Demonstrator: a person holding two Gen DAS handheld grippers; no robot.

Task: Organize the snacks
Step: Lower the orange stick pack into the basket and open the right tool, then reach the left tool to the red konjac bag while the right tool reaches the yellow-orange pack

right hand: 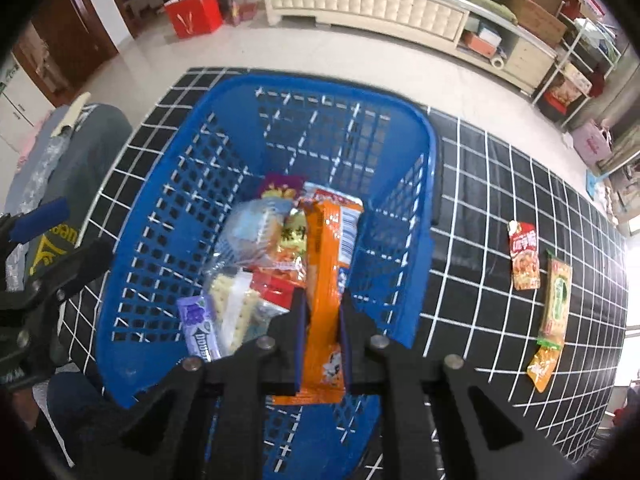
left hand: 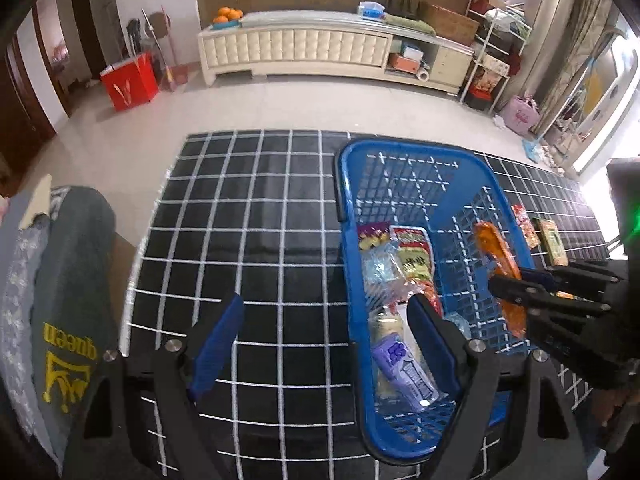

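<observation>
Right tool [right hand: 323, 334] is clamping the orange snack packet [right hand: 324, 280] between its fingers, over the blue basket [right hand: 168, 184]; left tool [left hand: 324, 344] is hanging open, empty. Two packets [right hand: 524, 256] are lying on the desk [right hand: 480, 200] beside the basket.

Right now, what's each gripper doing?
Left gripper: open, holding nothing, one finger over the basket.
Right gripper: shut on the orange packet, above the basket.
</observation>
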